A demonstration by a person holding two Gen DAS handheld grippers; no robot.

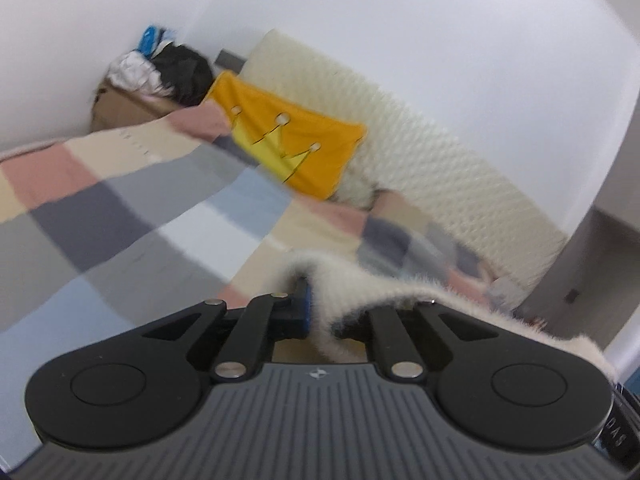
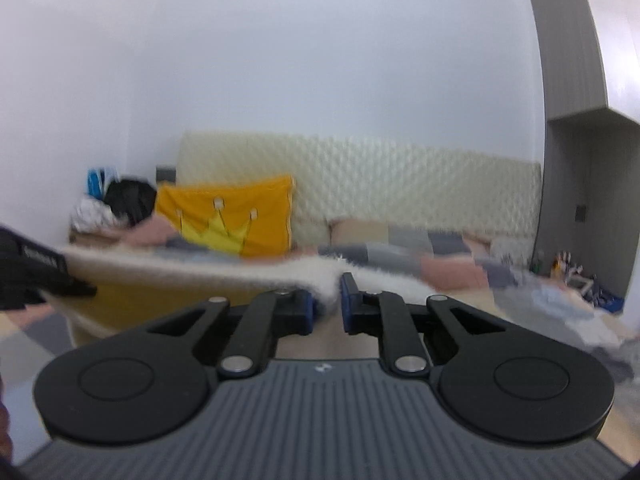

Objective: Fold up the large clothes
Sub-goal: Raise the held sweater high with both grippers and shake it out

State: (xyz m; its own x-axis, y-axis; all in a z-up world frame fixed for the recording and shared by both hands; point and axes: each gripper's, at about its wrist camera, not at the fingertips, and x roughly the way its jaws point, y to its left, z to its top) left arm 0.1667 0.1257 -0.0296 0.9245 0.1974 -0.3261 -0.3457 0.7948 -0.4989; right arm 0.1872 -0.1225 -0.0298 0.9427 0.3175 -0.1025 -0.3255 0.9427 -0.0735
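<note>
The left gripper (image 1: 320, 312) has its jaws closed on the fuzzy cream edge of a garment (image 1: 372, 288), which bunches up between them and drapes away over the right-hand jaw, hiding it. The right gripper (image 2: 326, 300) has its jaws narrow, pinching the same garment (image 2: 192, 276) at its furry edge; from there the cloth stretches in a band off to the left of the jaws, where the left gripper (image 2: 38, 276) grips its far end. A yellow lining shows below that band. Ahead of both pairs of jaws lies a bed (image 1: 120, 208) with a checked cover, and beyond it an orange pillow (image 1: 288, 144) with a yellow crown leans on a cream headboard (image 2: 400, 184). Both views are blurred.
</note>
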